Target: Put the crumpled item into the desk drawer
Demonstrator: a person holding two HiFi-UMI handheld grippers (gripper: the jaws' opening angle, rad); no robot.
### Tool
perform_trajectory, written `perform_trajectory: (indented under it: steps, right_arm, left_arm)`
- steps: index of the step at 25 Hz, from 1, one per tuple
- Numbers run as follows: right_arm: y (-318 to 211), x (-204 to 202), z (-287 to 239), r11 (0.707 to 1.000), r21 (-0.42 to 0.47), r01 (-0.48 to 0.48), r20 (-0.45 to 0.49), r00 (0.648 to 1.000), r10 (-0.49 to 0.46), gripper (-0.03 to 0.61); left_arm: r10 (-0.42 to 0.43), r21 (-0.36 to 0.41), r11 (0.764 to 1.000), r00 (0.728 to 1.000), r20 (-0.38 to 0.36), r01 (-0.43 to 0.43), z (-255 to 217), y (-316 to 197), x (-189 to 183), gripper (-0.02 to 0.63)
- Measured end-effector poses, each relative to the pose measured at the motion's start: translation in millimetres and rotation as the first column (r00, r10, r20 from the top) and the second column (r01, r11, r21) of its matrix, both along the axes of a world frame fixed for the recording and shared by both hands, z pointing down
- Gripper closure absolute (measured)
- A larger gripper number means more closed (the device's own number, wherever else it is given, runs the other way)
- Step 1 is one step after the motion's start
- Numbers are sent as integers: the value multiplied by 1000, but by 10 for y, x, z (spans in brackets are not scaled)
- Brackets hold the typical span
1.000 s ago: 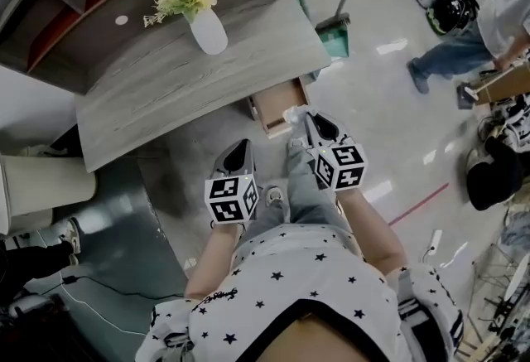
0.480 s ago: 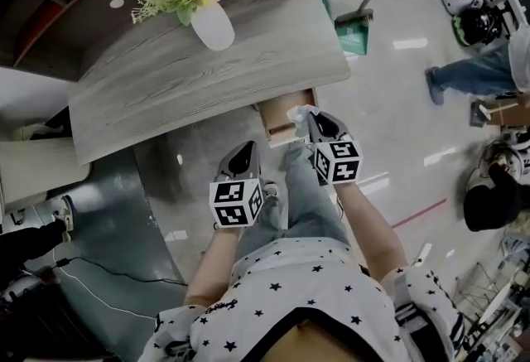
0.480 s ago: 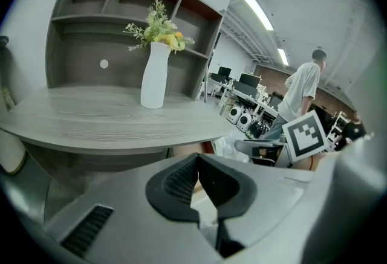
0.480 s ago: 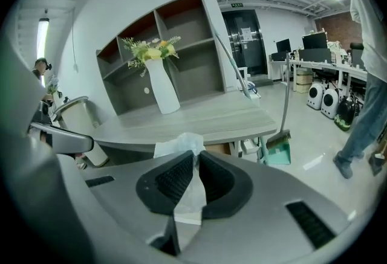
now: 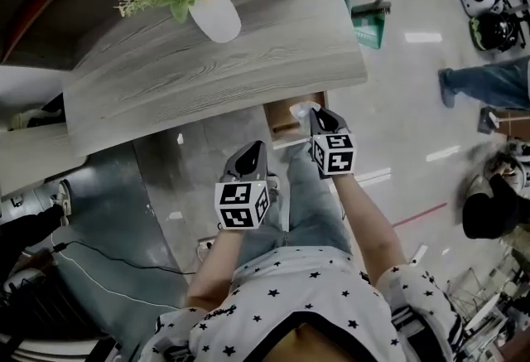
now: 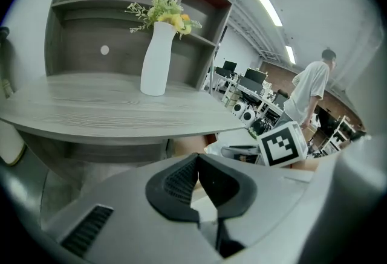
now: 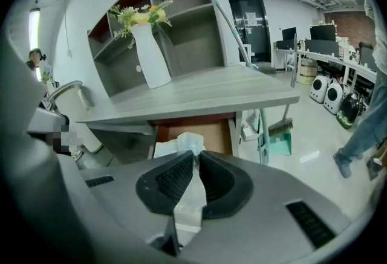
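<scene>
The crumpled item [image 5: 301, 109] is a wad of thin white plastic or paper. My right gripper [image 5: 317, 114] is shut on it, and the wad pokes out past the pads [image 7: 181, 143] and trails back between them. It hangs at the mouth of the open desk drawer [image 5: 281, 123], whose brown inside [image 7: 213, 132] shows just beyond the jaws [image 7: 195, 159] under the desktop. My left gripper [image 5: 254, 148] sits lower and to the left, above the floor in front of the desk. Its jaws [image 6: 195, 159] meet at the tips with nothing between them.
The grey wooden desk [image 5: 207, 74] carries a white vase of flowers [image 5: 215, 16] and a shelf unit behind. A green dustpan and broom [image 5: 370, 21] lean by the desk's right end. Another person [image 5: 484, 83] stands at the right. A cable [image 5: 108, 261] lies on the floor at the left.
Both grippers have sunk and moved toward the desk. The right one has carried the white wad closer to the open drawer's mouth. Neither gripper's jaws have changed.
</scene>
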State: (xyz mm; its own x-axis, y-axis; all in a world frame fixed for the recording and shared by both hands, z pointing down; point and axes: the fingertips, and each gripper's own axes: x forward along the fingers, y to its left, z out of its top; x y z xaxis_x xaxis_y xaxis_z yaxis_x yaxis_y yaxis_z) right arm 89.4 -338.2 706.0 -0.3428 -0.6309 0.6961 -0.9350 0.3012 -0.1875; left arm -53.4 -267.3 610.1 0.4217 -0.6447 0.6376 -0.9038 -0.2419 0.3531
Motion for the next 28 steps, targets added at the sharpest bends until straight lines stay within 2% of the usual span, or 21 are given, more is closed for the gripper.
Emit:
perform_trajectory:
  steps: [13, 20, 22, 24, 28]
  right_arm:
    - [-66, 1, 681, 993, -115, 3, -65, 998, -11, 549]
    - [-49, -20, 770, 989, -145, -2, -80, 997, -10, 545]
    - [-49, -19, 778, 990, -144, -3, -79, 997, -9, 517]
    - [-42, -16, 767, 990, -144, -7, -74, 997, -4, 453]
    - [-11, -18, 687, 991, -136, -13, -74, 997, 3, 451]
  left_arm:
    - [3, -53, 999, 1000, 14, -3, 252, 40, 7, 600]
    - [8, -56, 998, 1000, 9, -8, 256, 68, 6, 600]
    - [8, -50, 999, 1000, 6, -8, 236, 67, 8, 600]
    - [7, -43, 999, 1000, 3, -7, 206, 74, 9, 600]
    - [12, -31, 999, 1000, 2, -12, 142, 116, 3, 600]
